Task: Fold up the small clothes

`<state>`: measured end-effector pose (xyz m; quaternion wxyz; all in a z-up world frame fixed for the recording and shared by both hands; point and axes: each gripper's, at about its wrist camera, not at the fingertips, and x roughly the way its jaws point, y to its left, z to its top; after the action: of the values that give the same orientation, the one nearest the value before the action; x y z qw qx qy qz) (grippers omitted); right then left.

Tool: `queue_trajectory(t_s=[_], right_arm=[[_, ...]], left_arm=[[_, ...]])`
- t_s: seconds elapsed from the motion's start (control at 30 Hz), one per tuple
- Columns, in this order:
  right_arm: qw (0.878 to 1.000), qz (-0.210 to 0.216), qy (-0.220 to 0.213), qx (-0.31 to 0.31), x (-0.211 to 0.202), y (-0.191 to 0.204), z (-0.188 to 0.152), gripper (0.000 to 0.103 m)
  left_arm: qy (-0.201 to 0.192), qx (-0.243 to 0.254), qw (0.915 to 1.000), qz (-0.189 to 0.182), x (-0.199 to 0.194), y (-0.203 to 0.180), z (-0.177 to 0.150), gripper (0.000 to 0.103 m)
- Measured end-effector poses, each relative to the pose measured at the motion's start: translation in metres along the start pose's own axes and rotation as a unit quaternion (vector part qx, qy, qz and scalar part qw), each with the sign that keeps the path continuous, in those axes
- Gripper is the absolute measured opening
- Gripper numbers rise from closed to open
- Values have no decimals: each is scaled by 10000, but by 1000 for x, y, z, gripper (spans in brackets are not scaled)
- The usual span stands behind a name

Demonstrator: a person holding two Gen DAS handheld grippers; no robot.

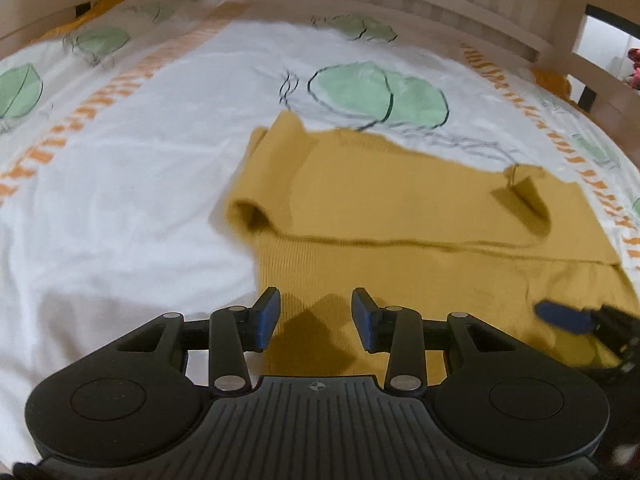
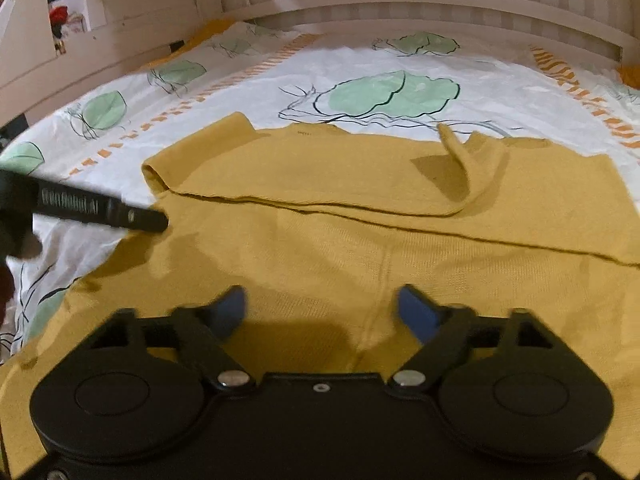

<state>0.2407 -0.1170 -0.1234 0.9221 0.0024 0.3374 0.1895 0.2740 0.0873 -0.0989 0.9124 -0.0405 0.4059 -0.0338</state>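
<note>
A mustard-yellow knit garment lies on the bedsheet, its far part folded over with a sleeve end curled at the left and a small flap at the right. It also shows in the right wrist view. My left gripper is open and empty, just above the garment's near left edge. My right gripper is open and empty over the garment's near middle. The right gripper's blue fingertip shows at the right of the left wrist view. The left gripper's black finger shows at the left of the right wrist view.
The white bedsheet has green leaf prints and orange striped bands. A pale wooden bed rail runs along the far side and the right. The same rail shows in the right wrist view.
</note>
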Motion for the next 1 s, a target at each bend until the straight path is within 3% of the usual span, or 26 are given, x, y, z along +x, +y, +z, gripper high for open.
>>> queue_trajectory(t_s=[0.1,0.27,0.37,0.47,0.67,0.7,0.73,0.77,1.0], right_arm=[[10000,-52,-11,55,-10,-7,11,46],[9956,-747,-543,-182,-24,-19,48,47],[9923,-1058,-568,-288,-15,-24,70,53],[9907,-1244,-374,-410,6,-24,81,60],[9835,-1653,211,-706,49,-22,77,57],[9825,-1702,285,-709,52,-24,76,51],[9822,-1711,331,-696,53,-27,76,39],[9831,-1659,357,-681,53,-30,77,7],[9898,-1346,-376,265,-5,-81,88,8]], left_arm=[[-28,-22,10000,47,4,2,-12,38],[-131,280,9991,301,8,-7,-25,39],[-251,159,9991,287,7,-4,-32,39],[-246,-80,9996,149,7,3,-33,39],[-181,-65,9997,130,9,2,-33,39],[-173,-44,9997,148,9,1,-33,39],[-169,-36,9997,154,9,1,-33,39],[-165,-41,9997,150,9,1,-33,39],[-108,-139,9998,63,10,6,-31,39]])
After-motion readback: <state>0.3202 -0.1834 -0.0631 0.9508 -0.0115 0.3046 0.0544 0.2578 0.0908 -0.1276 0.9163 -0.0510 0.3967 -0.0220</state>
